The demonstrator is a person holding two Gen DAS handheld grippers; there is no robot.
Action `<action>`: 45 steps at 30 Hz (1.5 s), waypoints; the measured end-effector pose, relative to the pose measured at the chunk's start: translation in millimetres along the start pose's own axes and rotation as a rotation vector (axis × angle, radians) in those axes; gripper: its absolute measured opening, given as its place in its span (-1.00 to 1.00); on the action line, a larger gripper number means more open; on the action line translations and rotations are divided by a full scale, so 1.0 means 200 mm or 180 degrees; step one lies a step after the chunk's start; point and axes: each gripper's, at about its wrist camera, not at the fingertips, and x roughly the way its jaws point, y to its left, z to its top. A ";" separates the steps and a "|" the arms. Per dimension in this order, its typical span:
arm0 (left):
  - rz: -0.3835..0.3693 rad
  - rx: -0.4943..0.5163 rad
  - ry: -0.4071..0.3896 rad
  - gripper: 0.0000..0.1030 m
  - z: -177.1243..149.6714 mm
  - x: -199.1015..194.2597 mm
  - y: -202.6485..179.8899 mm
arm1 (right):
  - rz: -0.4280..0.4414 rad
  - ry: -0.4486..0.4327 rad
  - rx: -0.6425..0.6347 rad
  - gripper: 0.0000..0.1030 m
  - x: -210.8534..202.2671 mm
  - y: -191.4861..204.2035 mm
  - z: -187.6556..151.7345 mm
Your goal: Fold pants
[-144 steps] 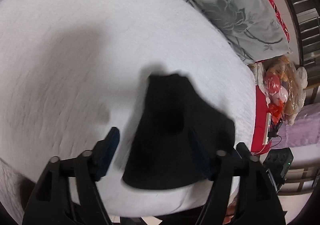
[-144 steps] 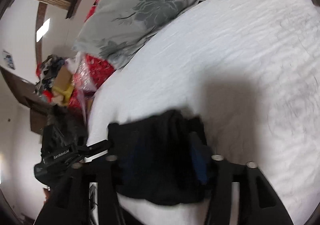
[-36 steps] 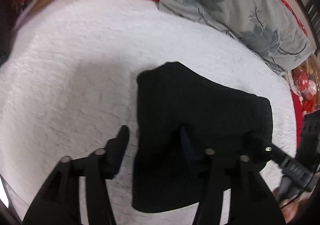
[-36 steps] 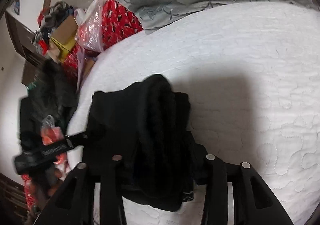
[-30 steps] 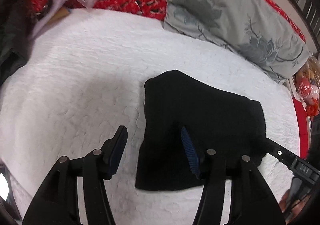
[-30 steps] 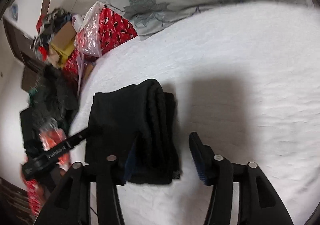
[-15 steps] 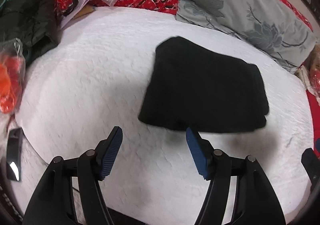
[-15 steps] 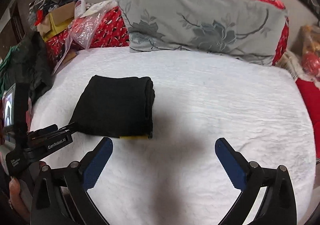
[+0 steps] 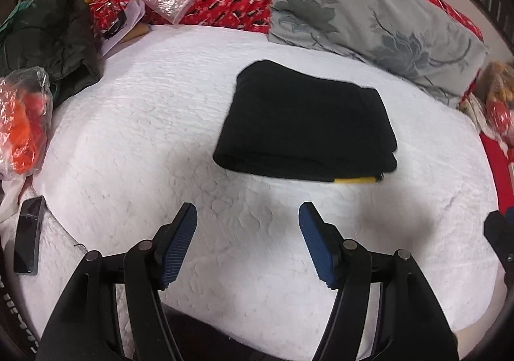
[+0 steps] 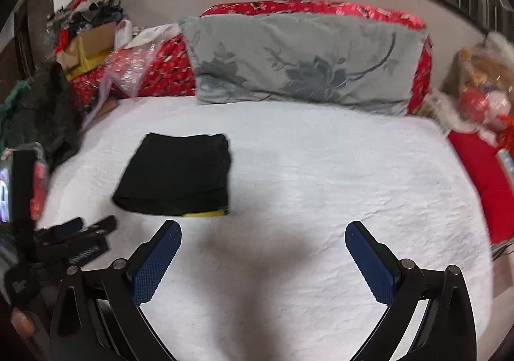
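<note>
Folded black pants [image 9: 305, 126] and grey pillow [image 9: 369, 17] lie on white bed [image 9: 144, 136].

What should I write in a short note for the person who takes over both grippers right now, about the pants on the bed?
Left gripper: open, nothing between its pads, held over the white bed cover, short of the pants; its jaws have just been opening.
Right gripper: wide open, empty, also short of the pants; its jaws have just been opening too.
Pants: a compact black folded stack lying flat on the bed cover in front of the grey pillow, with a yellow strip showing at the near edge.
Done: the folding looks finished and both grippers have let go.
Left: probably nothing, perhaps tuck in the yellow strip.
</note>
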 end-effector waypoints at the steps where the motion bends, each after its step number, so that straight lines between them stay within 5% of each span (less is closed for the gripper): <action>1: 0.0007 0.0024 -0.0018 0.27 -0.01 -0.01 -0.01 | 0.0018 0.0034 0.0017 0.99 0.00 0.00 -0.01; 10: 0.0076 0.0228 -0.0232 0.27 -0.08 -0.10 -0.10 | -0.0036 -0.0026 0.0094 0.99 -0.05 -0.05 -0.11; 20: -0.0141 0.0400 -0.0197 0.27 -0.10 -0.12 -0.17 | -0.0122 -0.0004 0.0107 1.00 -0.06 -0.08 -0.17; 45: -0.0436 0.0346 -0.0285 0.27 -0.08 -0.24 -0.26 | -0.0204 0.0086 0.0370 1.00 -0.03 -0.17 -0.19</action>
